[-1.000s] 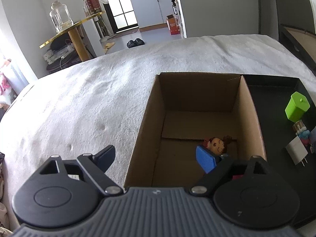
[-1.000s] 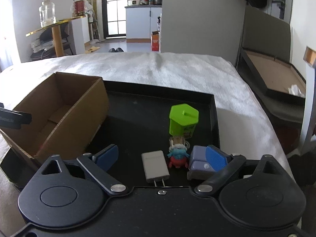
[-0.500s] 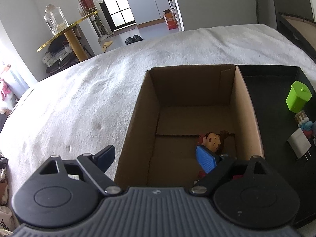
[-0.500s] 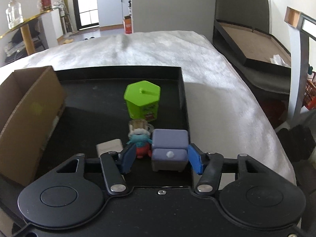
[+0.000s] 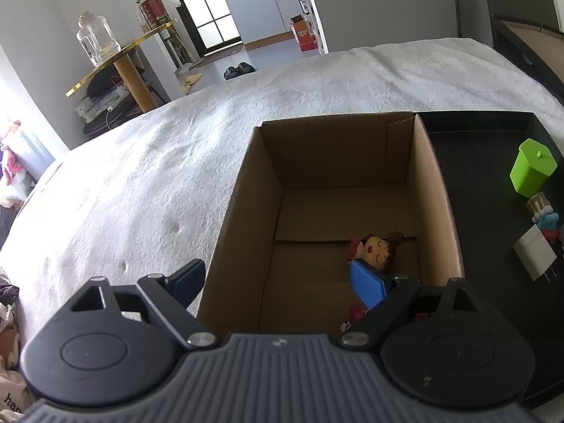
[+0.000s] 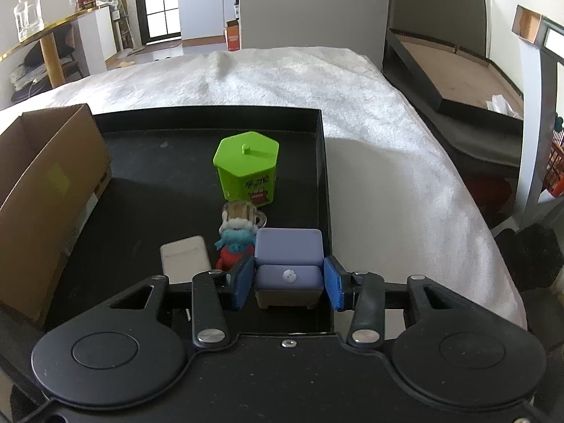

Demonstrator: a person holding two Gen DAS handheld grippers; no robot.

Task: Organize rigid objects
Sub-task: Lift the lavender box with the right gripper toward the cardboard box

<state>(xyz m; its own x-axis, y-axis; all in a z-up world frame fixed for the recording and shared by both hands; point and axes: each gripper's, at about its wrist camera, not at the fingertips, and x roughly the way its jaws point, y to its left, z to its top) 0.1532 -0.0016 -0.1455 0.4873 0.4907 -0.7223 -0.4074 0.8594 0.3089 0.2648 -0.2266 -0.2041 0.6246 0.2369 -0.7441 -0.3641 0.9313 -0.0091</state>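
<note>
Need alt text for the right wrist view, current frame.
The right gripper is closing around a small purple toy armchair at the near right corner of a black tray. Just beyond stand a small figurine, a white charger and a green hexagonal box; a cardboard box sits left.

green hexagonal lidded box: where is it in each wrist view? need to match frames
Left wrist: the green hexagonal lidded plastic box sits at the far right edge, on the black tray, right of the brown cardboard box.
Right wrist: it stands near centre, behind the small blue-and-red figurine.
Shared landmark: the white rectangular plug adapter lying on the tray nearer the camera than the box.
</note>
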